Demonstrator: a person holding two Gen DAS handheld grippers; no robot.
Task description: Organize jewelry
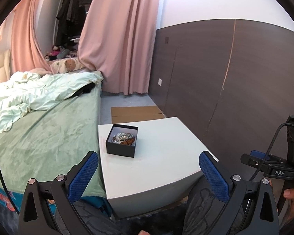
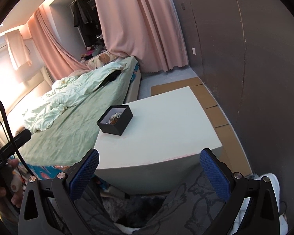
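Both grippers, left gripper (image 1: 148, 171) and right gripper (image 2: 149, 169), hung back from the black box (image 1: 122, 140) on the bench (image 1: 166, 146), fingers spread wide and empty, probably since the jewelry (image 1: 124, 138) was already piled inside it.

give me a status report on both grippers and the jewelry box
Left gripper open, empty, short of the white table. Right gripper open, empty. Open black square box holds tangled jewelry. Nothing blocking it.

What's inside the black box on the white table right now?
The black box holds a tangled heap of jewelry, silvery pieces with some brownish-orange ones. Separate items can't be made out, and the heap and box walls hide whatever lies underneath.
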